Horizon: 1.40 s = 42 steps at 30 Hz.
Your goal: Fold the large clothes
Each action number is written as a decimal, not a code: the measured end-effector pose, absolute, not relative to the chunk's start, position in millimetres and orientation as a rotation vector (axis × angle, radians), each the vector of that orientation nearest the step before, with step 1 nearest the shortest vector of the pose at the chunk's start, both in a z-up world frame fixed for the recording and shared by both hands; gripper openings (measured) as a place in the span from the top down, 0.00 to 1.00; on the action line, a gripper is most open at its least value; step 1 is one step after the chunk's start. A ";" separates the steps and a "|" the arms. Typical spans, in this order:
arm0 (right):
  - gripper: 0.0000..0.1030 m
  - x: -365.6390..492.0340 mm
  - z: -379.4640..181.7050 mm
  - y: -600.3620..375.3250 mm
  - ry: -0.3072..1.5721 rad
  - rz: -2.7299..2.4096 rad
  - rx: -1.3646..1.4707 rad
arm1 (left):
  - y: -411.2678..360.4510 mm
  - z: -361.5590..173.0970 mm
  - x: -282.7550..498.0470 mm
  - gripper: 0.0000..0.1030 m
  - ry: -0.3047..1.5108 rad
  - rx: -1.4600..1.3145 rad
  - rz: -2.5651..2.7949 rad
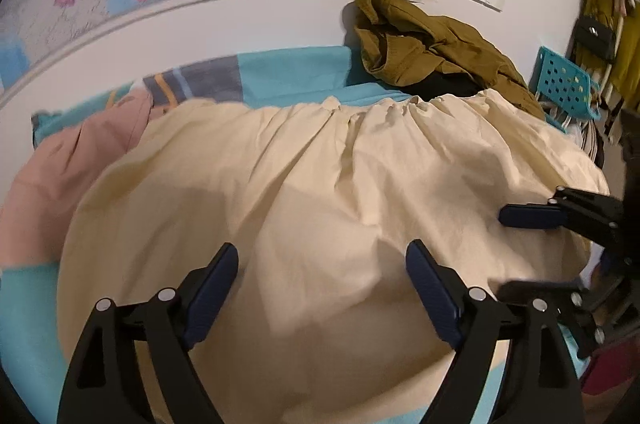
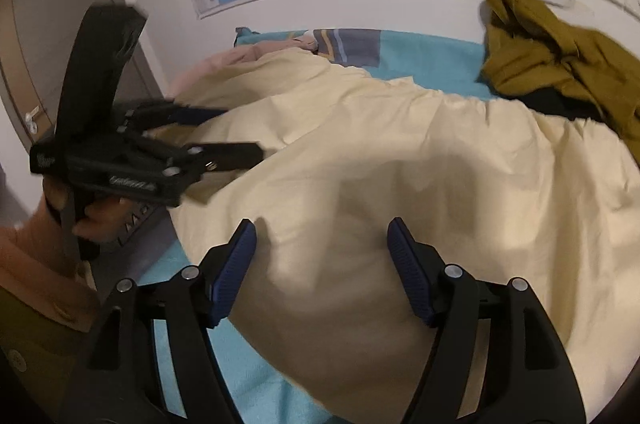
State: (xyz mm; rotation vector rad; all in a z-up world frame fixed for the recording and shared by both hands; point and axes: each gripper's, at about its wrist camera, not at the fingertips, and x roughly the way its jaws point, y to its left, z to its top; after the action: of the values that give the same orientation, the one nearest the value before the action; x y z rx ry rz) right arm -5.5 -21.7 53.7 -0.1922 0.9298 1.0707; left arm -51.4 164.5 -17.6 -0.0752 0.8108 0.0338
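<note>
Cloth first: the large cream cotton garment (image 1: 320, 191) lies spread on the teal-sheeted bed (image 2: 248, 376), gathered edge toward the wall. Left tool (image 1: 322, 264) and right tool (image 2: 322, 244) both released, empty, above it. Pinch matching near-edge corners, then fold evenly away from you.

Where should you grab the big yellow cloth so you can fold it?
Probably the near edge of the cloth, where it ends on the blue sheet. Come from above, one finger slipping under the edge. The middle lies flat with only shallow wrinkles, so there is little to pinch there. Both grippers, left and right, are open and hold nothing.
</note>
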 end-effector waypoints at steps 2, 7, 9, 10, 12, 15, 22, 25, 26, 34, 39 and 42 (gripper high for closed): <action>0.35 -6.4 57.3 -21.5 0.927 1.057 -0.205 | 165.9 -18.7 -56.0 0.20 0.814 -0.095 0.037; 0.34 -16.1 76.3 -20.8 0.875 1.078 -0.231 | 165.3 -17.2 -64.9 0.20 0.808 -0.103 0.042; 0.34 -23.5 86.1 -19.0 0.838 1.098 -0.248 | 164.6 -15.4 -67.1 0.20 0.803 -0.098 0.051; 0.34 -26.2 89.5 -17.6 0.828 1.114 -0.249 | 164.1 -14.2 -69.1 0.20 0.798 -0.095 0.053; 0.34 -31.9 95.7 -12.6 0.809 1.140 -0.257 | 163.2 -13.1 -71.6 0.20 0.794 -0.090 0.056; 0.34 -42.3 97.9 -1.5 0.786 1.173 -0.300 | 164.6 -12.8 -76.1 0.20 0.793 -0.086 0.073; 0.34 -48.6 77.8 14.3 0.817 1.179 -0.382 | 175.0 -13.8 -88.3 0.20 0.797 -0.099 0.111; 0.34 -52.4 72.2 18.0 0.821 1.166 -0.416 | 178.1 -14.1 -92.9 0.20 0.796 -0.103 0.120; 0.34 -54.3 72.4 19.0 0.818 1.170 -0.424 | 179.1 -13.9 -94.2 0.20 0.795 -0.101 0.126; 0.30 -75.9 70.0 43.0 0.739 1.217 -0.571 | 191.9 -14.9 -110.6 0.18 0.797 -0.138 0.151; 0.23 -80.0 43.0 63.6 0.708 1.188 -0.710 | 197.2 -15.3 -115.9 0.18 0.799 -0.171 0.151; 0.23 -82.2 38.1 68.1 0.675 1.176 -0.747 | 198.3 -14.7 -119.3 0.18 0.796 -0.179 0.147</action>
State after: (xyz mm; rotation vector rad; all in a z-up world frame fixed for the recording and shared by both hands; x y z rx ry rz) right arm -82.2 68.1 38.1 -0.7475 0.6752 1.1756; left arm -119.3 198.3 -14.7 -0.1792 0.7964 0.1468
